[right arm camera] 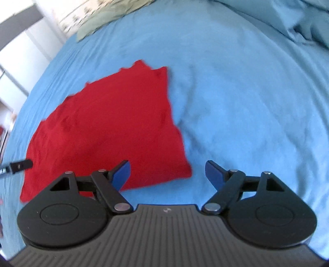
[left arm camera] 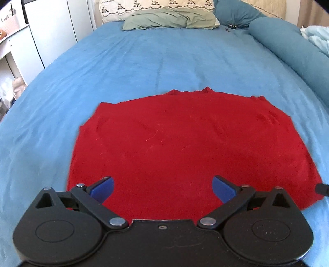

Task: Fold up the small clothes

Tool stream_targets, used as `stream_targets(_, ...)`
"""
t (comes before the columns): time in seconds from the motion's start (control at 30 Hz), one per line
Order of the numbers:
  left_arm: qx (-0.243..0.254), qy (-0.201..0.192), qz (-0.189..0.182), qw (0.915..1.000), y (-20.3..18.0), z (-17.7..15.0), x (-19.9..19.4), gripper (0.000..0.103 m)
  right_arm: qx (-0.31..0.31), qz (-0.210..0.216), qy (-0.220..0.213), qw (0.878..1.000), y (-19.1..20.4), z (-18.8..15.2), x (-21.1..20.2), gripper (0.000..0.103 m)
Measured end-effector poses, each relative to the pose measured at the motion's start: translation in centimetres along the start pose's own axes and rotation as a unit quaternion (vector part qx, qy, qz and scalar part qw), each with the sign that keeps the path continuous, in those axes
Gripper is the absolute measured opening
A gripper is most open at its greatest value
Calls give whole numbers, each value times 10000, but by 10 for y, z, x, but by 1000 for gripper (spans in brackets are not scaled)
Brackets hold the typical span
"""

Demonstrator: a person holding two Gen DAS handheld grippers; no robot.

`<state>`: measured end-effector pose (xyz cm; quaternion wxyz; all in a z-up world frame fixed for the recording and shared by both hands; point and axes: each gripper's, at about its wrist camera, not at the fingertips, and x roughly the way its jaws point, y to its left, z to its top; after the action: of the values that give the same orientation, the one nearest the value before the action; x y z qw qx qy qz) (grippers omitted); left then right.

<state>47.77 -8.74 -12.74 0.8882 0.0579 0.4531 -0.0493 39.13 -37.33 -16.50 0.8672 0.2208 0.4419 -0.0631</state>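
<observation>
Red garment flat on bed, both grippers empty

Garment: red knit fabric piece [left arm camera: 174, 147], already folded to a rough rectangle, lies flat on the blue bedsheet [left arm camera: 144, 61] covering the mattress. Far edge shows 2 small peaks at the middle and a slight bump at each far corner. Faint creases near the far right part in the left wrist view. No fabric lifted off the sheet.

Left gripper [left arm camera: 162, 188]: black body, 2 blue finger pads [left arm camera: 102, 188], jaws spread wide with nothing between them. It hangs above the near edge of the red piece, angled down toward it; pads appear apart from the fabric, though contact at the near hem is hidden by the gripper body. Released, holding nothing.

Right gripper [right arm camera: 167, 174]: same build, ribbed grey housing, jaws spread wide, nothing gripped. Its left blue pad [right arm camera: 122, 174] overlaps the near right corner of the red piece in the picture; the other pad sits over bare blue sheet. View slightly blurred. Garment [right arm camera: 107, 127] lies mostly left of this gripper. A black tip [right arm camera: 20, 165] of the other tool enters from the left edge, over the garment's left side.

Surroundings: pale green pillow [left arm camera: 170, 20] and white patterned pillow [left arm camera: 156, 6] at the head of the bed, teal rolled duvet [left arm camera: 287, 51] along the right side, white cabinet [left arm camera: 51, 30] at left.
</observation>
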Motion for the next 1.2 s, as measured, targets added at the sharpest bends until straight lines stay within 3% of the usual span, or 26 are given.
stream_targets(0.1, 6, -63, -43, 10000, -4, 1, 11, 103, -67, 206, -118, 9997, -12, 10, 19, 91)
stream_targets(0.23, 93, -134, -18, 9999, -14, 5, 32, 103, -343, 865, 53, 9956, -18, 27, 48, 87)
stream_targets(0.37, 38, -143, 1, 9999, -19, 13, 49, 103, -624, 1157, 56, 9913, -16, 43, 67, 72)
stream_targets(0.67, -56, 263, 73, 9996, -21, 13, 85, 103, -572, 1266, 148, 9902, -11, 59, 81, 33)
stream_targets(0.8, -33, 533, 49, 9986, -20, 20, 94, 103, -411, 1075, 213, 9931, 3, 70, 70, 28)
stream_targets(0.97, -23, 991, -204, 9949, -9, 38, 95, 103, -455, 977, 138, 9941, 59, 100, 36, 27)
stream_targets(1.1, -19, 872, -24, 9962, 29, 39, 67, 102, -1117, 1207, 53, 9864, 151, 122, 9, 27)
stream_targets(1.2, -107, 786, 119, 9968, 77, 26, 41, 102, -1865, 1443, 189, 9716, 239, 113, 7, 27)
